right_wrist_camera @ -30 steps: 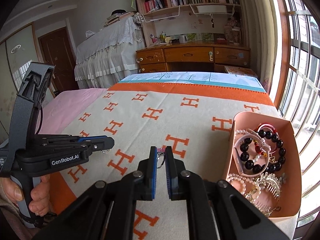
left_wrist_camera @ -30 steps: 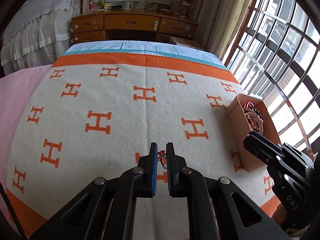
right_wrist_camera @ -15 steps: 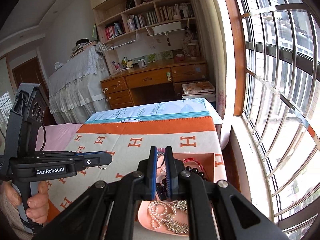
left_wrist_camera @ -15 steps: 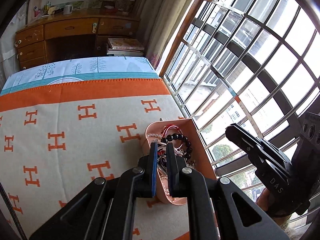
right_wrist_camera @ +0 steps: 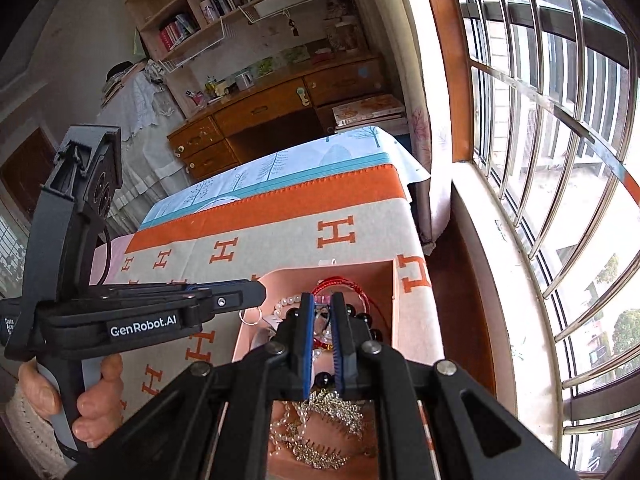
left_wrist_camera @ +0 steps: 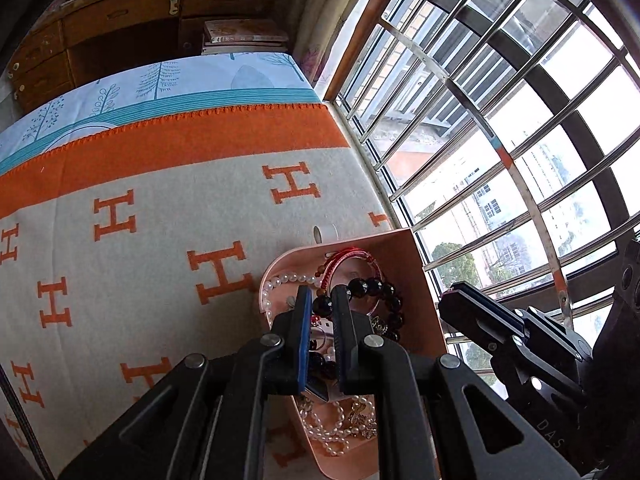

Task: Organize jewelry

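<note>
Tray [left_wrist_camera: 424,292] sits on blanket [left_wrist_camera: 160,208] at the bed's window-side edge. Bracelets [left_wrist_camera: 376,288], pearls [left_wrist_camera: 324,436] and a comb [right_wrist_camera: 332,408] lie in it. Desk [right_wrist_camera: 272,108] stands beyond the bed's far end.

Both grippers are matte black with silver screws and blue-edged fingers: the left gripper [right_wrist_camera: 262,294] bears white "GenRobot.AI" lettering and a black cable at the frame's left, above a cream knit sleeve [right_wrist_camera: 24,430].
</note>
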Motion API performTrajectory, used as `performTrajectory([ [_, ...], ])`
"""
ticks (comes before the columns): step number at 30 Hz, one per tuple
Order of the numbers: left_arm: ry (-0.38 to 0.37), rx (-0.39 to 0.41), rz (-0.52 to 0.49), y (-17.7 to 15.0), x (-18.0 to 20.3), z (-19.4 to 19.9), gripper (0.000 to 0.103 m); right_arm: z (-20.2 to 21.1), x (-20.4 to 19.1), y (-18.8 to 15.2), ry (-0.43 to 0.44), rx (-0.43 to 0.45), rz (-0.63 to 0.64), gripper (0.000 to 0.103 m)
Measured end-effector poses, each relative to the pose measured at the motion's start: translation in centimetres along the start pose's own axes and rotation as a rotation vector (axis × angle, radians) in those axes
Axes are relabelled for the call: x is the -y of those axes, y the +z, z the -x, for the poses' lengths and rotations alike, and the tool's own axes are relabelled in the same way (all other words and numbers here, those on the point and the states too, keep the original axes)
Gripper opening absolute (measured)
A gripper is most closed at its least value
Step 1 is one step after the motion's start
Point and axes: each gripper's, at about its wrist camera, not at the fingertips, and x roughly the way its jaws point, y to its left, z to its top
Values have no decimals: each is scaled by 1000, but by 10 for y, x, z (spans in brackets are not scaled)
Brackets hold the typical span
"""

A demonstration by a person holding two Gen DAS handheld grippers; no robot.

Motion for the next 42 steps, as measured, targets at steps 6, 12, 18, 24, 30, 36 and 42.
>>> performTrajectory([
  [6, 29, -19, 12, 0, -5, -8, 18, -3, 1, 1, 24, -14, -18, 17],
  [12, 57, 15, 1, -7, -2, 6, 47, 5, 0, 0, 21, 2, -24, 18],
  [18, 115, 75, -34, -22, 2, 32, 68, 16, -9, -8, -3, 13, 0, 18],
  [24, 182, 135, -33, -51, 1, 65, 85, 25, -19, -20, -1, 2, 21, 18],
  [30, 297, 188, 9, -95, -6, 95, 93, 30, -33, -44, 8, -31, 54, 20],
  [36, 424, 256, 38, -134, -6, 120, 101, 43, -46, -67, 19, -37, 85, 27],
  [42, 466, 345, 65, -161, 3, 154, 102, 63, -66, -79, 24, -21, 134, 27],
])
